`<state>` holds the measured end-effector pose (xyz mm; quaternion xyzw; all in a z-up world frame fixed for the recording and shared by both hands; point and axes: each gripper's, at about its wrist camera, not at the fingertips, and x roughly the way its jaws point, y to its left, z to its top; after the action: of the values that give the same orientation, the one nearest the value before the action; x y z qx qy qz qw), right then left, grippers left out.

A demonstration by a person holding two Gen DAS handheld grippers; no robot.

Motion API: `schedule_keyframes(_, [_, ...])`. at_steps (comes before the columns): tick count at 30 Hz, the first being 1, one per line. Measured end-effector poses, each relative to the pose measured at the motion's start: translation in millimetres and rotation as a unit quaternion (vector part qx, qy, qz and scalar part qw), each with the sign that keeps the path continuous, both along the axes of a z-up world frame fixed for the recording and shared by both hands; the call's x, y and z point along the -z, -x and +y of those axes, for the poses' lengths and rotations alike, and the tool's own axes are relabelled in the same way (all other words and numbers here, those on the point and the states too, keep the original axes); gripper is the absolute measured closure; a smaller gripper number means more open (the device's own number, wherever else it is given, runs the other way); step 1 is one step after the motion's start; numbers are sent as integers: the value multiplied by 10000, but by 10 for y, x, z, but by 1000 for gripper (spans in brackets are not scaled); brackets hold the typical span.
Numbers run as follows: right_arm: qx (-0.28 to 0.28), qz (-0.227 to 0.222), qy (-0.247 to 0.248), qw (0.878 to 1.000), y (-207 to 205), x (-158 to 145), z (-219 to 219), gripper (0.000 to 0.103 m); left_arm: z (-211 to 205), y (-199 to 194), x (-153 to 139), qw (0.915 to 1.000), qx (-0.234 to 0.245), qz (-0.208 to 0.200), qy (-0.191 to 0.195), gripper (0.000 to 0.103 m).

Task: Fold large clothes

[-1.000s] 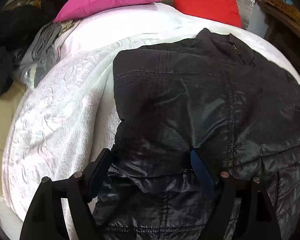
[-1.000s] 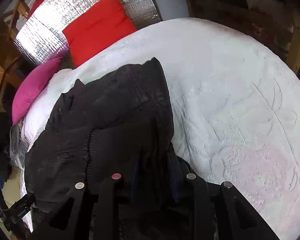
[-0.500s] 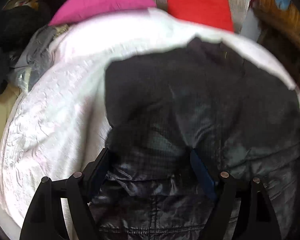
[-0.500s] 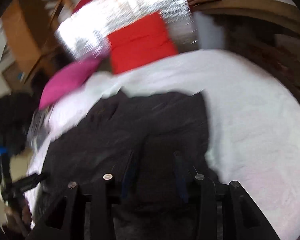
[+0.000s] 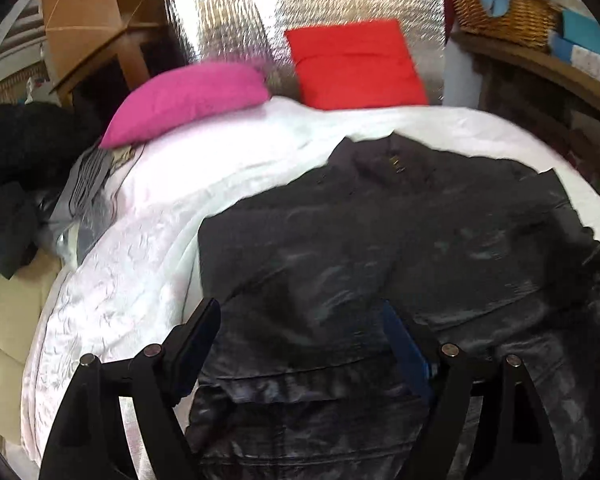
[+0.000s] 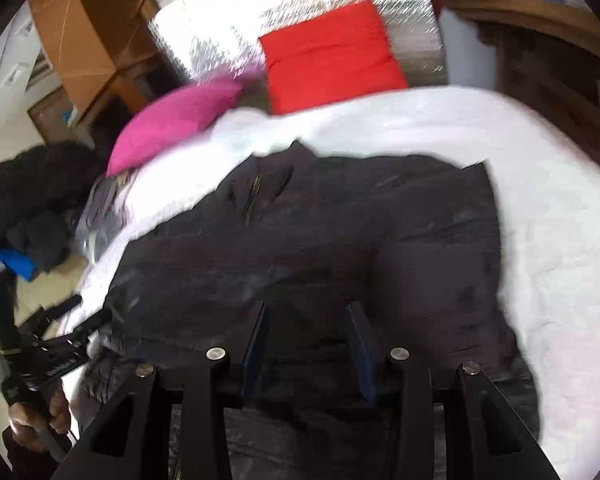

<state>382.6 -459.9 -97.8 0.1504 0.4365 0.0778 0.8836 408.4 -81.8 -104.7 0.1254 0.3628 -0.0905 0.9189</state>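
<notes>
Left wrist view: a bed with a white cover (image 5: 148, 264) fills the middle. A big black jacket (image 5: 380, 248) lies spread flat on it, collar toward the far end. At the head of the bed sit a pink pillow (image 5: 188, 98) and a red pillow (image 5: 356, 64), with a shiny silver sheet (image 5: 300, 8) standing behind them. A woven basket (image 5: 500, 8) sits on a wooden shelf at the far right. Dark clothes (image 5: 16, 152) are piled beside the bed on the left. The left gripper (image 5: 304, 328) hangs over the jacket's near part — its jaws stand wide apart, with nothing pinched between them.

Right wrist view: the same bed, jacket (image 6: 320, 240) and pillows show, a bit blurry. The right gripper (image 6: 308, 320) is over the jacket's near edge, jaws apart and holding nothing. Only this view shows the person's left hand (image 6: 36, 424) down at the left, wrapped around the other gripper's handle — and a brown cardboard box (image 6: 84, 28) far back.
</notes>
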Motion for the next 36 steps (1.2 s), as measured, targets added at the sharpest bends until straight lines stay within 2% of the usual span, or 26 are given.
schedule_keyframes(3, [-88, 535, 250, 9982, -136, 203, 132, 59, -103, 107, -47, 9997, 76, -201, -84, 20])
schedule_keyframes(6, [-70, 457, 93, 9989, -150, 155, 125, 59, -141, 169, -51, 9993, 116, -306, -164, 20])
schedule_keyframes(8, [9, 220, -114, 9997, -118, 69, 68, 59, -152, 180, -91, 9994, 109, -278, -146, 20])
schedule_keyframes(13, [563, -315, -97, 9979, -134, -65, -131, 59, -177, 98, -114, 9997, 47, -228, -60, 20])
schedule_keyframes(16, [970, -185, -243, 9948, -233, 7, -321, 59, -177, 70, -107, 9998, 23, -191, -34, 20])
schedule_keyframes(20, [1029, 271, -164, 9942, -413, 248, -344, 59, -198, 51, -97, 9999, 5, -167, -14, 20])
schedule_keyframes(22, [982, 220, -26, 9949, -440, 232, -303, 59, -203, 37, -93, 9999, -4, -154, -1, 20])
schedule_keyframes(30, [1029, -222, -175, 9943, -308, 16, -343, 60, -193, 0, -72, 9999, -98, -106, -10, 20])
schedule_keyframes(32, [1014, -103, -162, 9947, -338, 48, -343, 59, -178, -49, -20, 9999, -158, -7, -64, 20])
schedule_keyframes(33, [1004, 130, -160, 9947, -375, 123, -351, 59, -165, -88, 20, 9997, -199, 83, -92, 20])
schedule_keyframes(34, [935, 398, -208, 9946, -412, 212, -363, 59, -132, -169, 106, 9991, -274, 295, -131, 20])
schedule_keyframes(36, [859, 442, -260, 9950, -397, 235, -381, 59, -65, -329, 312, 9951, -383, 894, -183, 20])
